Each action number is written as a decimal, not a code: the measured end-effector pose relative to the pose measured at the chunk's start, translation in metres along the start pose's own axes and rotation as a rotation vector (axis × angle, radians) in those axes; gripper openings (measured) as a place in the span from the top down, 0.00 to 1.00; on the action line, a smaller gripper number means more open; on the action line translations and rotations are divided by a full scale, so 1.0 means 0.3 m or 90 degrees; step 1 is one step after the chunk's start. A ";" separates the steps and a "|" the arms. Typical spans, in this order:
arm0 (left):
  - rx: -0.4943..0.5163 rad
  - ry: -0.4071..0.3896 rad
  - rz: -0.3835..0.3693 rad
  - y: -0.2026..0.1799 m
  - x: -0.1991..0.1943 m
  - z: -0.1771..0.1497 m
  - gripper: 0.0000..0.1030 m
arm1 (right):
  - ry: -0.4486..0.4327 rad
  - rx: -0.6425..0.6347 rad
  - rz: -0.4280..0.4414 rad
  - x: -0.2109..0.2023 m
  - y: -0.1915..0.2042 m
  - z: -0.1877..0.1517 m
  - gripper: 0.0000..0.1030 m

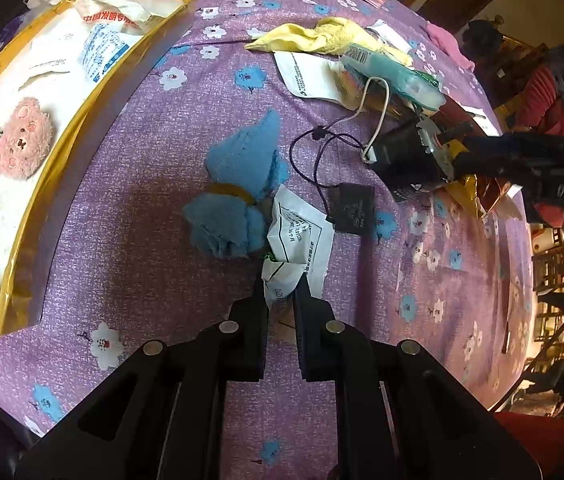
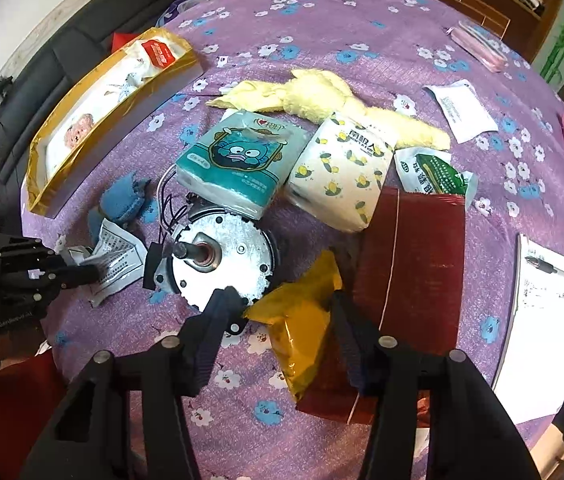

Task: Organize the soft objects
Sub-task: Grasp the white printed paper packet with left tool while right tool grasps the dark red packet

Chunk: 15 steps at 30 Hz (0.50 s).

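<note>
My left gripper is shut on a crumpled white paper sachet lying on the purple flowered cloth; the same gripper and sachet show at the left of the right wrist view. A blue fluffy cloth lies just beyond the sachet. My right gripper points down over a shiny yellow packet, which fills the gap between the fingers and touches both. A yellow towel lies farther back. A gold-walled box holds a pink bear towel.
A metal motor with wires and a black capacitor sits beside the right gripper. Behind it are two tissue packs, a green snack bag and a dark red flat pack. A notepad with pen lies right.
</note>
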<state>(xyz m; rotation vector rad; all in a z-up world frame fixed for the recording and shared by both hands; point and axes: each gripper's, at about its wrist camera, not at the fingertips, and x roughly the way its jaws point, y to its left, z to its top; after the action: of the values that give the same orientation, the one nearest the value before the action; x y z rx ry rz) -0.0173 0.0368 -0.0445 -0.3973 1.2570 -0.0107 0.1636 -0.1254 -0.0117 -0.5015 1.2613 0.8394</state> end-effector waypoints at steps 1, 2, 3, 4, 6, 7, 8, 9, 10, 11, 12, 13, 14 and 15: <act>-0.001 0.000 0.001 0.000 -0.001 0.000 0.90 | -0.007 0.013 0.002 -0.018 -0.017 0.004 0.49; -0.002 0.001 0.001 0.001 0.002 0.005 0.90 | -0.009 0.023 0.001 -0.028 -0.029 0.010 0.49; -0.003 0.002 0.003 0.000 0.005 0.006 0.90 | -0.006 0.033 -0.004 -0.039 -0.051 0.017 0.49; -0.003 0.003 0.006 -0.001 0.008 0.009 0.90 | -0.003 0.037 -0.012 -0.042 -0.063 0.021 0.49; -0.002 0.006 0.007 -0.005 0.015 0.013 0.90 | 0.012 0.042 -0.032 -0.040 -0.087 0.030 0.49; -0.001 0.007 0.008 -0.009 0.018 0.016 0.90 | 0.026 0.047 -0.042 -0.030 -0.104 0.038 0.49; 0.000 0.007 0.010 -0.013 0.022 0.020 0.90 | 0.033 0.052 -0.050 -0.018 -0.112 0.047 0.49; 0.001 0.008 0.012 -0.017 0.025 0.023 0.90 | 0.041 0.055 -0.056 -0.007 -0.125 0.051 0.49; 0.002 0.009 0.014 -0.019 0.028 0.026 0.90 | 0.044 0.057 -0.059 0.004 -0.135 0.056 0.49; 0.002 0.009 0.015 -0.020 0.029 0.027 0.90 | 0.045 0.057 -0.061 0.011 -0.141 0.063 0.49; 0.002 0.011 0.015 -0.021 0.031 0.028 0.90 | 0.046 0.058 -0.065 0.020 -0.146 0.071 0.49; 0.001 0.012 0.015 -0.022 0.033 0.029 0.90 | 0.051 0.056 -0.072 0.034 -0.147 0.081 0.48; 0.001 0.013 0.015 -0.023 0.035 0.030 0.90 | 0.055 0.054 -0.077 0.046 -0.147 0.087 0.48; 0.002 0.014 0.016 -0.024 0.036 0.032 0.90 | 0.057 0.052 -0.083 0.058 -0.148 0.095 0.47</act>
<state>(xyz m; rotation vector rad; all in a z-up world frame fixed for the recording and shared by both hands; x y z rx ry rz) -0.0035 0.0305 -0.0500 -0.3800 1.2832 0.0044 0.2174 -0.1269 -0.0260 -0.5543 1.3254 0.6599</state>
